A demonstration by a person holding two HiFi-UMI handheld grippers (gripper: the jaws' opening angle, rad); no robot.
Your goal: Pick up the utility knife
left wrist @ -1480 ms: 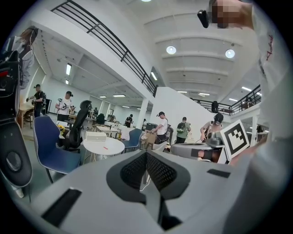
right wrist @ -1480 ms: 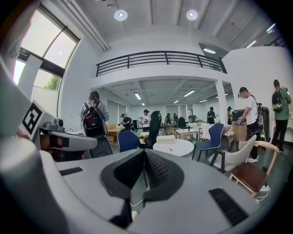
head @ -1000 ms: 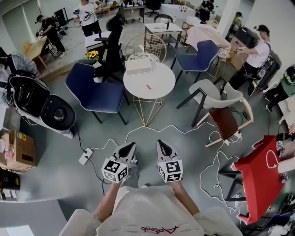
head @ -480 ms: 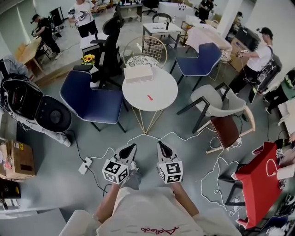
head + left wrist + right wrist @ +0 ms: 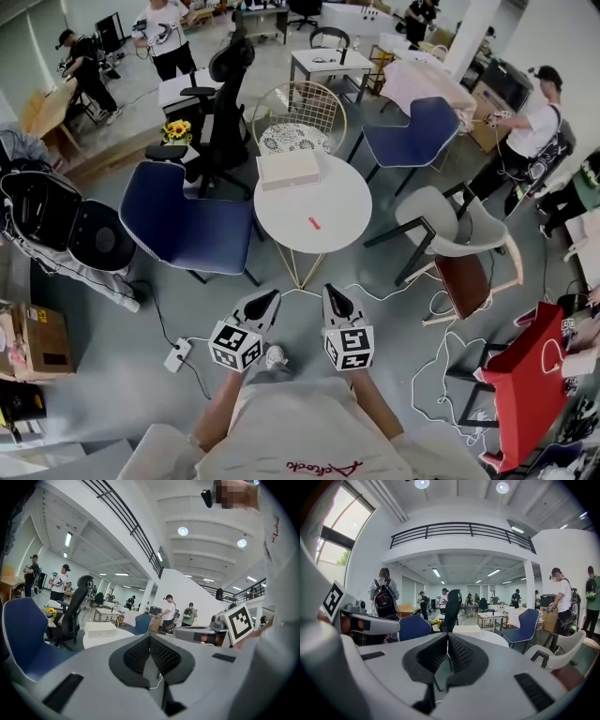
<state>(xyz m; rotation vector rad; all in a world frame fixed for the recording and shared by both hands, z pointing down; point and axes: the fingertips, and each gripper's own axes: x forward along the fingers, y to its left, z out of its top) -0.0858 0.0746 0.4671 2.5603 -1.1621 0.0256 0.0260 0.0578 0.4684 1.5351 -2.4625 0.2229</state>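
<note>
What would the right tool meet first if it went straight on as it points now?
Probably the round white table, at its near rim; nothing stands between it and the right tool. Depth is unclear: it might go lower, into the gold wire base.

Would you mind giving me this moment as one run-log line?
phase: pre-grasp | left tongs: shut, empty | right tongs: shut, empty | utility knife: lying on round table, untouched, ahead of both

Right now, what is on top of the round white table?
On the table sit a flat white box near its far edge and a small red knife nearer the middle. Anything inside or under the box is covered.
</note>
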